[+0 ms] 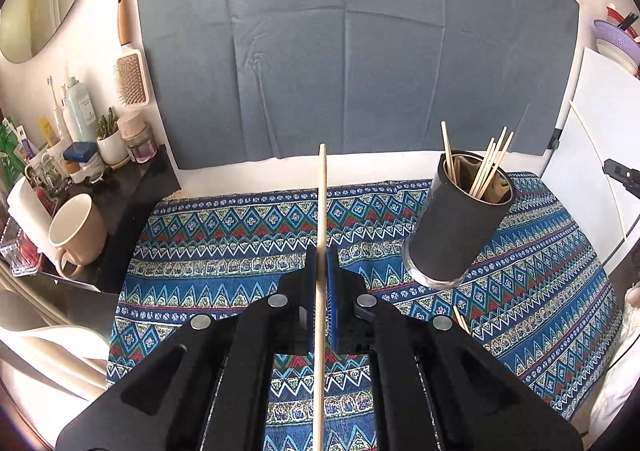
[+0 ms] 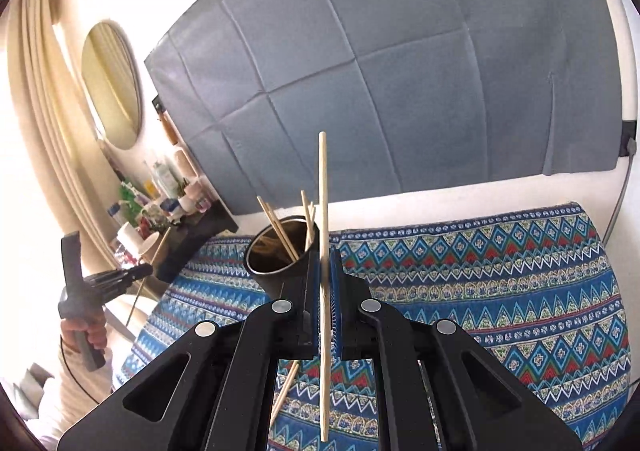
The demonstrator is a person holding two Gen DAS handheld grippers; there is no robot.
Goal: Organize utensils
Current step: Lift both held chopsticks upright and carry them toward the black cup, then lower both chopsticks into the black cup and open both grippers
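The left gripper (image 1: 321,279) has its blue pads pressed together on a single wooden chopstick (image 1: 321,251), which runs straight up the middle of the left wrist view, its tip pointing toward twelve o'clock and its other end passing out at the bottom edge. The right gripper (image 2: 325,283) is likewise pinching a wooden stick (image 2: 323,219) of its own, held nearly upright between the pads, with both ends free above and below the pads.

A dark cylindrical holder (image 1: 456,227) stands on the patterned cloth (image 1: 224,235) that covers the worktop, at about two o'clock from the left gripper and well apart from it. Several chopsticks (image 1: 490,167) already lean inside it, fanned toward its rim. In the right wrist view the same holder sits at about eleven o'clock, just behind the right gripper's left pad (the pad hides part of its wall).

One more loose stick (image 2: 286,387) lies on the cloth below the right gripper, at about seven o'clock, partly hidden by the gripper's frame.

At nine o'clock in the right wrist view a hand (image 2: 86,331) grips the handle of the other tool. A beige mug (image 1: 74,235) rests on a dark side shelf (image 1: 132,195) at nine o'clock in the left view, among bottles and jars. A grey sheet (image 1: 352,43) hangs on the wall behind.
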